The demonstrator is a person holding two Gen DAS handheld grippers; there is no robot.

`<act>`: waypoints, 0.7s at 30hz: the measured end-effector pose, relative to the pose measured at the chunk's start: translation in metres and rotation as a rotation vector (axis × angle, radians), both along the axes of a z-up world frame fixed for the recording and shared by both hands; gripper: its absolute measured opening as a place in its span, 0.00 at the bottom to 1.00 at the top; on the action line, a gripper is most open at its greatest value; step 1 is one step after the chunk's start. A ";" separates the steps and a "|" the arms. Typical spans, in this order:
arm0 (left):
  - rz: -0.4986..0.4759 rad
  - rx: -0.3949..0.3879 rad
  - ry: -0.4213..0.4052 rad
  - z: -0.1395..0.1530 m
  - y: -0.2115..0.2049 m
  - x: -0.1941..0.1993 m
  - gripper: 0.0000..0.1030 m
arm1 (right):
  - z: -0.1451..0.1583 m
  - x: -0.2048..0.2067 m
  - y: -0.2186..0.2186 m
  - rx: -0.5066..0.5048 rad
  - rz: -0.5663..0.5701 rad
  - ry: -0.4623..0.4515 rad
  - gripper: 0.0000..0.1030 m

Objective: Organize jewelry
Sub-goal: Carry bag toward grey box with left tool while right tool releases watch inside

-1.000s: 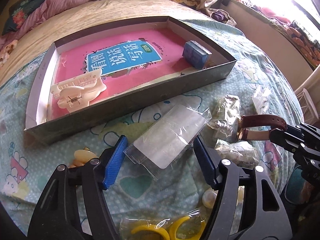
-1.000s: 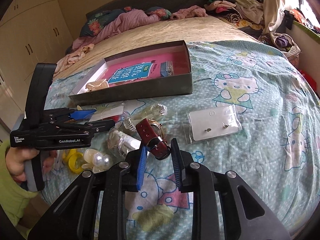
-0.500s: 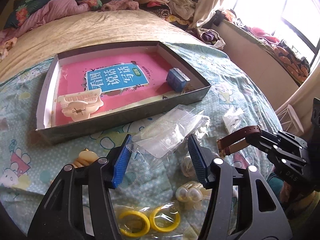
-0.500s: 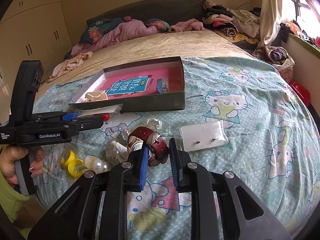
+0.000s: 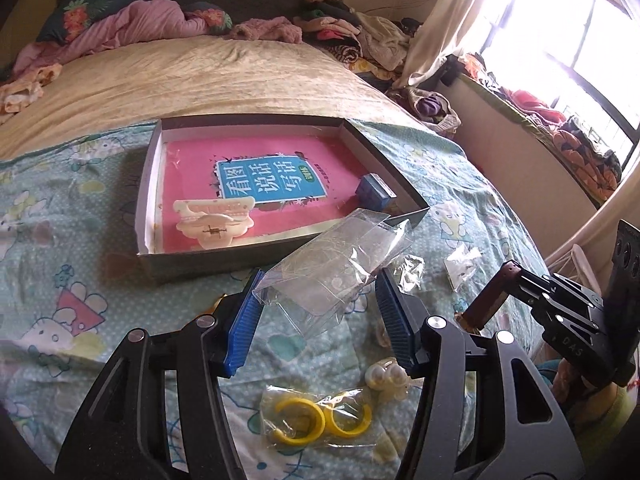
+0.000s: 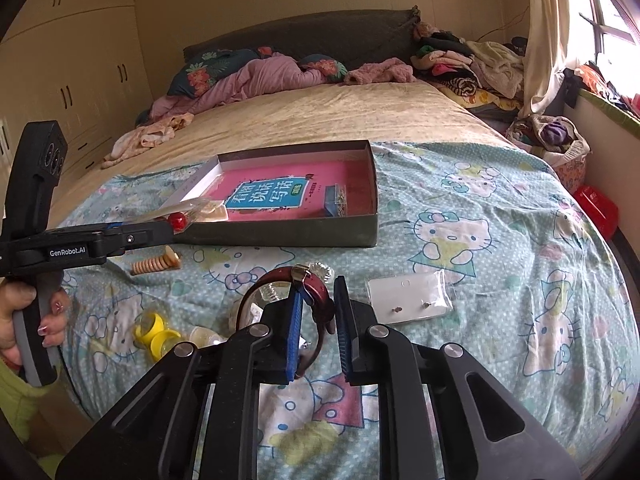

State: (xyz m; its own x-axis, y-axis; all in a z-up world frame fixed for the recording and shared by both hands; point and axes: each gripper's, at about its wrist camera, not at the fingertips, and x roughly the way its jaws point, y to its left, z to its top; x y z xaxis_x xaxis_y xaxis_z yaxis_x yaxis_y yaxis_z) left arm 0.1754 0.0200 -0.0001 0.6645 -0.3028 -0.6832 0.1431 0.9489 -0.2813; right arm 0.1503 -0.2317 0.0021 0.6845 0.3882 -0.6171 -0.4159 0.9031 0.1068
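My left gripper (image 5: pixel 320 316) is shut on a clear plastic packet (image 5: pixel 336 264) and holds it above the bedspread, just in front of the open grey box (image 5: pixel 280 248). The box has a pink book cover as its floor and holds a cream hair claw (image 5: pixel 214 220) and a small blue box (image 5: pixel 374 192). My right gripper (image 6: pixel 318 332) is shut on a brown leather watch (image 6: pixel 316 300), lifted off the bed; the watch strap also shows in the left wrist view (image 5: pixel 490 296). The left gripper shows in the right wrist view (image 6: pixel 120 236).
On the bedspread lie yellow rings in a bag (image 5: pixel 316 420), pearl pieces (image 5: pixel 386 376), an earring card in plastic (image 6: pixel 408 292), a beige coil hair tie (image 6: pixel 156 264) and other small packets (image 5: pixel 462 264). Piled clothes lie at the headboard and window side.
Both grippers have risen from the bed. The left one lifted the clear packet toward the box's front wall; the right one lifted the watch clear of the bedspread.
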 end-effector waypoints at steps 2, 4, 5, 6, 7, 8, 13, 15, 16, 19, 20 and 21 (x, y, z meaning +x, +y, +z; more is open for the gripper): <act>0.015 -0.006 -0.004 0.001 0.006 0.001 0.46 | 0.003 0.001 0.002 -0.003 0.004 -0.005 0.14; 0.030 -0.011 -0.005 0.001 0.011 0.003 0.46 | 0.006 0.003 0.005 -0.006 0.009 -0.011 0.14; 0.038 -0.016 -0.007 0.002 0.014 0.003 0.46 | 0.007 0.004 0.007 -0.009 0.011 -0.013 0.14; 0.042 -0.022 -0.007 0.002 0.017 0.004 0.46 | 0.009 0.006 0.008 -0.010 0.012 -0.017 0.14; 0.048 -0.024 -0.007 0.002 0.020 0.005 0.46 | 0.011 0.008 0.010 -0.010 0.014 -0.021 0.14; 0.055 -0.025 -0.008 0.002 0.023 0.006 0.46 | 0.013 0.009 0.011 -0.010 0.017 -0.025 0.14; 0.071 -0.031 -0.015 0.004 0.028 0.016 0.46 | 0.023 0.020 0.019 -0.019 0.026 -0.050 0.14; 0.077 -0.038 -0.016 0.004 0.029 0.021 0.46 | 0.027 0.027 0.023 -0.022 0.029 -0.060 0.14; 0.077 -0.042 -0.017 0.004 0.029 0.024 0.46 | 0.030 0.030 0.025 -0.023 0.030 -0.067 0.14; 0.074 -0.042 -0.022 0.005 0.027 0.033 0.46 | 0.037 0.040 0.029 -0.029 0.029 -0.087 0.14; 0.073 -0.042 -0.022 0.005 0.026 0.037 0.46 | 0.039 0.044 0.030 -0.031 0.028 -0.094 0.14; 0.071 -0.042 -0.020 0.005 0.024 0.040 0.46 | 0.041 0.047 0.031 -0.035 0.024 -0.100 0.14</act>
